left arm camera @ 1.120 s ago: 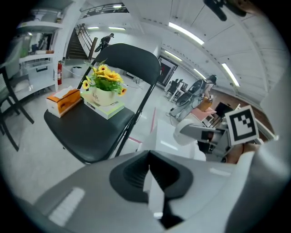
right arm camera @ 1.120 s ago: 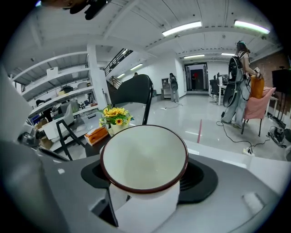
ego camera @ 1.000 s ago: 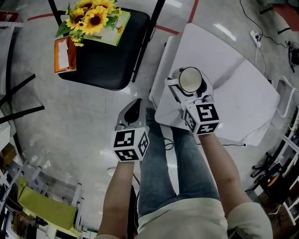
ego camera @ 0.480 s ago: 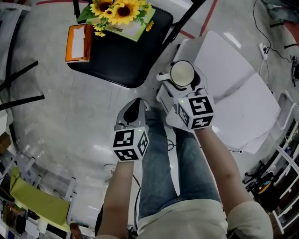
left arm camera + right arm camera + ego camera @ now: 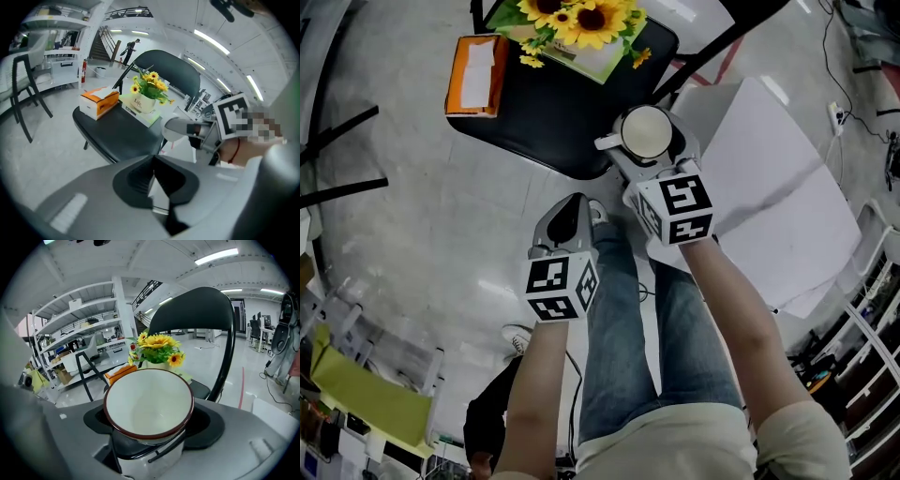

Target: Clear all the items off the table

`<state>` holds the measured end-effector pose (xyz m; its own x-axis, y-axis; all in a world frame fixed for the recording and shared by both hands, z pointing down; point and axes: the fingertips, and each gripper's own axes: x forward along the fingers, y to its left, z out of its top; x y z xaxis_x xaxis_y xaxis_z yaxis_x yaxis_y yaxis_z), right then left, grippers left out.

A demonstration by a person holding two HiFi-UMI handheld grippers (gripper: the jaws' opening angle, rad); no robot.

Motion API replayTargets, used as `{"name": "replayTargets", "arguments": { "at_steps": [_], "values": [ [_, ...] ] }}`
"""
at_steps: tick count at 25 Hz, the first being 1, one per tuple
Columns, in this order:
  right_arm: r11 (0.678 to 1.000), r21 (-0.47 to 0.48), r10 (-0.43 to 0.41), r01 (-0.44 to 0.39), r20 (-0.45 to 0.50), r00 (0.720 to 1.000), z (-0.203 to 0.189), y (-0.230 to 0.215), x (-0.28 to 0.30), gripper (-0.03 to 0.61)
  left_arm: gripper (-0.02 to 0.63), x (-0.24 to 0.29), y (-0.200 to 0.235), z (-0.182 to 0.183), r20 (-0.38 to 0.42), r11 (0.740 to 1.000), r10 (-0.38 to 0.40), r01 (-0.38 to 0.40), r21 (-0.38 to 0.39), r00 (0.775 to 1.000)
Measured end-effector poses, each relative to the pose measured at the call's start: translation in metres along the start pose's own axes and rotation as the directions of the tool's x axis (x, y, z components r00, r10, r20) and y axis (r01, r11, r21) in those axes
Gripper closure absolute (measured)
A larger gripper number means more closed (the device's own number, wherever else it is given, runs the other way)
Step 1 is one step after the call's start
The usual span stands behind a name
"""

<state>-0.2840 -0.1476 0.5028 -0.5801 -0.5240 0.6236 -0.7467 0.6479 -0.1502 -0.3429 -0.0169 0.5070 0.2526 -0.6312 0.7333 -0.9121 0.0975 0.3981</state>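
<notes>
The right gripper [image 5: 645, 150] clamps the white bowl [image 5: 149, 401] at upper centre, beside the black chair [image 5: 546, 112] — best set level on bare seat, clear of the sunflowers [image 5: 577, 17]. Left gripper [image 5: 566, 214] — closed, empty.

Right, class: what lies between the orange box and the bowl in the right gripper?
Only bare black chair seat, seen in the head view; nothing stands between the orange box and the bowl.
</notes>
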Motion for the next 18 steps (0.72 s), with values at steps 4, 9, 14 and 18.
{"name": "replayTargets", "arguments": {
  "at_steps": [4, 9, 14, 18],
  "values": [
    [1.0, -0.02, 0.022, -0.022, -0.01, 1.0, 0.005, 0.011, 0.023, 0.178, 0.606, 0.004, 0.014, 0.006, 0.004, 1.0, 0.009, -0.009, -0.015, 1.0],
    [0.998, -0.035, 0.046, -0.047, -0.025, 0.999, 0.008, 0.022, 0.051, 0.178, 0.606, 0.009, 0.032, 0.012, 0.008, 0.999, 0.021, -0.021, -0.032, 1.0],
    [0.994, -0.081, 0.074, -0.077, -0.047, 0.996, 0.007, 0.034, 0.08, 0.178, 0.606, 0.012, 0.053, 0.016, 0.014, 0.998, 0.042, -0.041, -0.052, 0.999],
    [0.985, -0.133, 0.1, -0.108, -0.067, 0.993, 0.007, 0.047, 0.099, 0.178, 0.606, 0.013, 0.067, 0.016, 0.018, 0.995, 0.06, -0.059, -0.076, 0.998]
  ]
}}
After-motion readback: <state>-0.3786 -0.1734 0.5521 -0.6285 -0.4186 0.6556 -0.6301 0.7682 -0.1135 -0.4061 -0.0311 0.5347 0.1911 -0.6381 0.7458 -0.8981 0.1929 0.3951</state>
